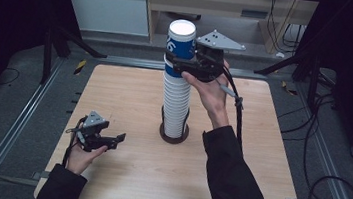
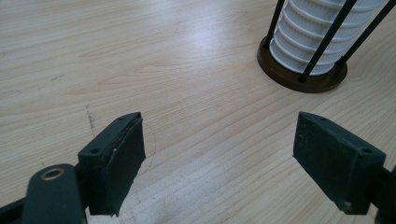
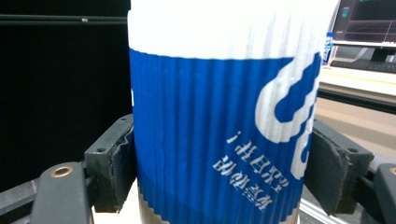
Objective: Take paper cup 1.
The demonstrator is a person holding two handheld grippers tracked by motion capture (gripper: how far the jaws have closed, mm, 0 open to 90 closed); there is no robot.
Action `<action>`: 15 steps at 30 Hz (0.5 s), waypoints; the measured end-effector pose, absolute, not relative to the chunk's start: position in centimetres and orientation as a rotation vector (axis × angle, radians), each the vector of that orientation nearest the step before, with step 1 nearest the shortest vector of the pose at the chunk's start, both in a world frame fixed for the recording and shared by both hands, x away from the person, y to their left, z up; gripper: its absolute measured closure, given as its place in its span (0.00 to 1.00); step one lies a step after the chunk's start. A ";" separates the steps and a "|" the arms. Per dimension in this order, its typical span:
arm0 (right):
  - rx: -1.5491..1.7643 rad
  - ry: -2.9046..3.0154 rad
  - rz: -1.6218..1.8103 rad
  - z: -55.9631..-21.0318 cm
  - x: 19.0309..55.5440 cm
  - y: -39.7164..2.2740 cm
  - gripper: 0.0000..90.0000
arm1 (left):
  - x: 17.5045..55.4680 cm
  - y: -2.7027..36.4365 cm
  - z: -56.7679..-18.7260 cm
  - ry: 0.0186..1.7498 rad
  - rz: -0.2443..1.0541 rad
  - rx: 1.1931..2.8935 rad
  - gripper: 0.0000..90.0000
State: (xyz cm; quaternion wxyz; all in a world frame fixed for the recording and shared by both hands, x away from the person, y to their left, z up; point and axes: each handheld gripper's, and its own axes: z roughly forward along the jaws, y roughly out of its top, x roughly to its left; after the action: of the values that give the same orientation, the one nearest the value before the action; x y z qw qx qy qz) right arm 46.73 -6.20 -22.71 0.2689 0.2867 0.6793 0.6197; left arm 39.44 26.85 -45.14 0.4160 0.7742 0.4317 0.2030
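While the left tool point(image 2: 219, 163) gapes, the right tool point(image 3: 219, 163) clamps a ribbed blue paper cup point(image 3: 219, 130).

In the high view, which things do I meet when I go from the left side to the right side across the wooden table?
Left gripper, open above the table → stack of cups in its dark holder → right gripper, shut on the blue top cup, with its hand to the right of the stack.

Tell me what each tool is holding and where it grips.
The right tool clamps the top cup of the stack by its blue ribbed wall, at mid-height. The left tool holds nothing, jaws open over the table.
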 end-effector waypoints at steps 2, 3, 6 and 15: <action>0.768 1.824 1.668 -22.4 46.7 -6.2 0.24 | 39.4 26.9 -45.1 1.084 0.511 1.944 0.18; 0.766 1.821 1.673 -22.2 46.7 -6.2 0.24 | 39.4 26.9 -45.1 1.084 0.510 1.944 0.18; 0.764 1.813 1.677 -21.7 46.6 -6.3 0.24 | 39.4 26.9 -45.1 1.085 0.510 1.943 0.18; 0.754 1.789 1.704 -20.6 46.4 -6.8 0.24 | 39.5 26.8 -45.2 1.084 0.508 1.948 0.18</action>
State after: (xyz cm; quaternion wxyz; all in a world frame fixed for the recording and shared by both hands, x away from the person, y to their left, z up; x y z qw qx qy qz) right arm 46.39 -6.81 -20.62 0.2756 0.2804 0.6658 0.6341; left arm 39.46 26.81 -45.18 0.4148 0.7753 0.4313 0.2022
